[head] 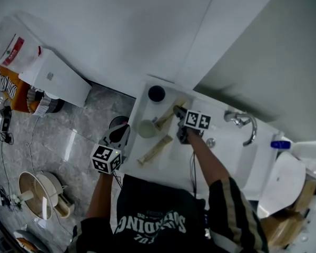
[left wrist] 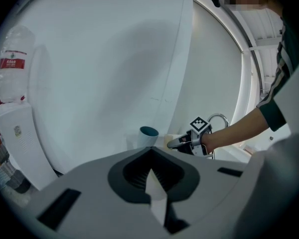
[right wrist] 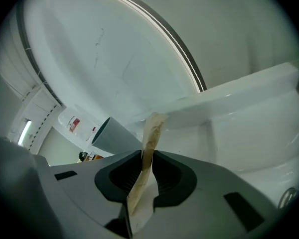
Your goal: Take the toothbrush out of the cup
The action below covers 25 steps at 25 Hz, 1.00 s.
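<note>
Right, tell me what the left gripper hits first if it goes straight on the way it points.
Likely the grey-blue cup with a teal inside, standing dead ahead of the left gripper, though depth is unclear.

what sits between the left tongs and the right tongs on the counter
Head view: a pale cup sits between them; the tan wrapped toothbrush in the right tongs points toward it.

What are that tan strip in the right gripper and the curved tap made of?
Tan strip: apparently matte kraft paper, flat and creased, probably a wrapper. Tap: likely polished chromed metal, with bright mirror-like highlights.
</note>
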Each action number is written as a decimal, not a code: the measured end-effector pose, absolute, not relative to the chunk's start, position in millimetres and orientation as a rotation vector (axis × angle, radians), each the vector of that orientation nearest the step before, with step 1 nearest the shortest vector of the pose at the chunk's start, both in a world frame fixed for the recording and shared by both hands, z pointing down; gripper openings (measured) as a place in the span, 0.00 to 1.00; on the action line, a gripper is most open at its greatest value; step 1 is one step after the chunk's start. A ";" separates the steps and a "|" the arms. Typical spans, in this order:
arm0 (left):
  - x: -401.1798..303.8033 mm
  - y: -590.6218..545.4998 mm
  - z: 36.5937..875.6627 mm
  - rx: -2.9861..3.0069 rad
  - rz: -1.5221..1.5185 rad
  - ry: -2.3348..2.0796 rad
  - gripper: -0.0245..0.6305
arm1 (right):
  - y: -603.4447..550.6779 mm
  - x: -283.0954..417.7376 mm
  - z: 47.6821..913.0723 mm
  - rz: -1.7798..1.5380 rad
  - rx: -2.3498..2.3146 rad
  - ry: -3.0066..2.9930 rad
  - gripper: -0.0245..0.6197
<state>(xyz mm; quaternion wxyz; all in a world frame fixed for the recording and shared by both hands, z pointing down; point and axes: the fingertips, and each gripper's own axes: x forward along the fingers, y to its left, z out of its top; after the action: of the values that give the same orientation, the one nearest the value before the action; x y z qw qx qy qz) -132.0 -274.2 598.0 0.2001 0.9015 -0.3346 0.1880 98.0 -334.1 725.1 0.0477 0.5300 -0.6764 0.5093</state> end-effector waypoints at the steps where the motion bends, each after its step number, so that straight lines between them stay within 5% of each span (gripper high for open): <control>1: -132.7 -274.8 599.5 2.516 0.529 -0.934 0.04 | -334.5 98.4 729.8 1.566 1.616 -2.048 0.13; 8: -135.8 -276.6 605.5 2.506 0.550 -0.937 0.04 | -339.9 101.7 752.6 1.628 1.637 -1.984 0.14; 16: -132.9 -275.7 607.8 2.503 0.558 -0.928 0.04 | -336.0 113.2 760.0 1.364 1.614 -1.896 0.28; 25: -120.9 -271.6 597.8 2.535 0.550 -0.916 0.04 | -327.1 122.5 727.8 1.239 1.683 -1.966 0.28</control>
<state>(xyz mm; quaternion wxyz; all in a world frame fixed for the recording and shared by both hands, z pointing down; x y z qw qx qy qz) -120.9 -271.6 597.8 0.1941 0.9040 -0.3265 0.1963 122.5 -327.1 727.8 0.1358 0.5810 -0.6790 0.4277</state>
